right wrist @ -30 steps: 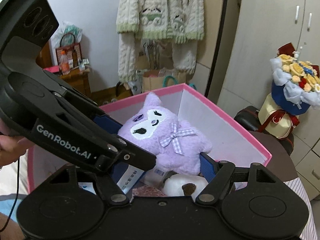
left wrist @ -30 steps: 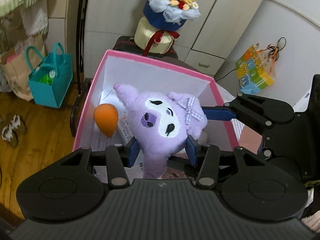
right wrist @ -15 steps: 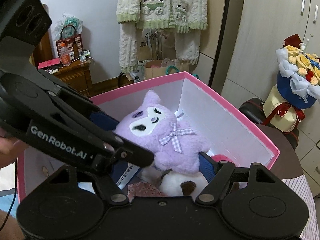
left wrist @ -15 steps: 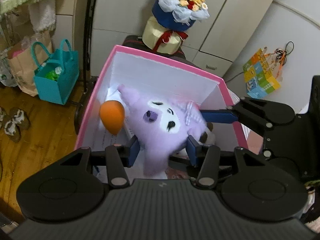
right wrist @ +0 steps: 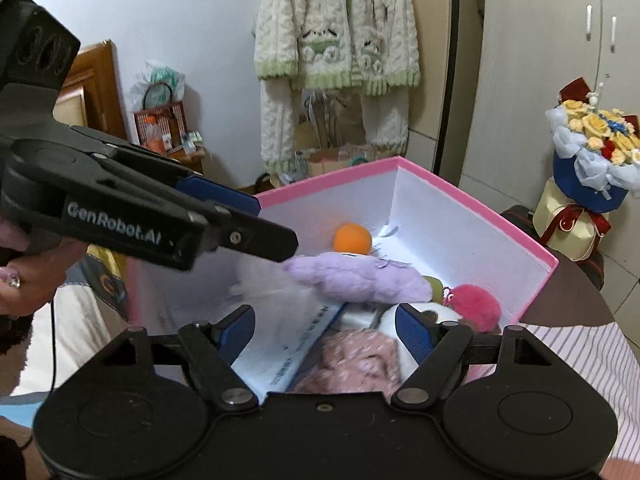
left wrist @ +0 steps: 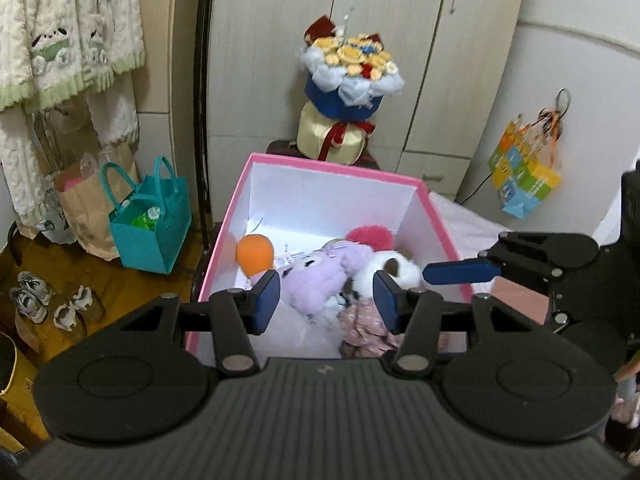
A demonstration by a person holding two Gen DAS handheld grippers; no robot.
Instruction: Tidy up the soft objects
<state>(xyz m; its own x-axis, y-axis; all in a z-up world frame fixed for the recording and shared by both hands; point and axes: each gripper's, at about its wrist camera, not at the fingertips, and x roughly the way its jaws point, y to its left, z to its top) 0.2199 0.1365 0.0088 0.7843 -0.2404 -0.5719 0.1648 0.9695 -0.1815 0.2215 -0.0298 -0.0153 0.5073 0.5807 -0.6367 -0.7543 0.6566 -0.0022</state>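
A pink box (left wrist: 332,168) with white walls (right wrist: 480,240) holds several soft toys. The purple plush (left wrist: 320,272) lies loose inside it, seen on its side in the right wrist view (right wrist: 360,280). Beside it are an orange ball (left wrist: 255,254) (right wrist: 353,237), a pink pompom (left wrist: 370,237) (right wrist: 478,307), a white and brown plush (left wrist: 394,270) and a pink floral cloth (left wrist: 370,328) (right wrist: 352,364). My left gripper (left wrist: 326,296) is open and empty above the box's near edge. My right gripper (right wrist: 326,336) is open and empty over the box.
A flower bouquet (left wrist: 348,92) stands on a dark case behind the box. A teal bag (left wrist: 150,220) and a paper bag (left wrist: 86,208) sit on the wooden floor at left, with shoes (left wrist: 48,304). Cupboard doors (left wrist: 380,40) are behind. Knitted cardigans (right wrist: 340,40) hang on the wall.
My left gripper has opened and let go of the purple plush, which dropped into the box. Both grippers have pulled up and back from the box.
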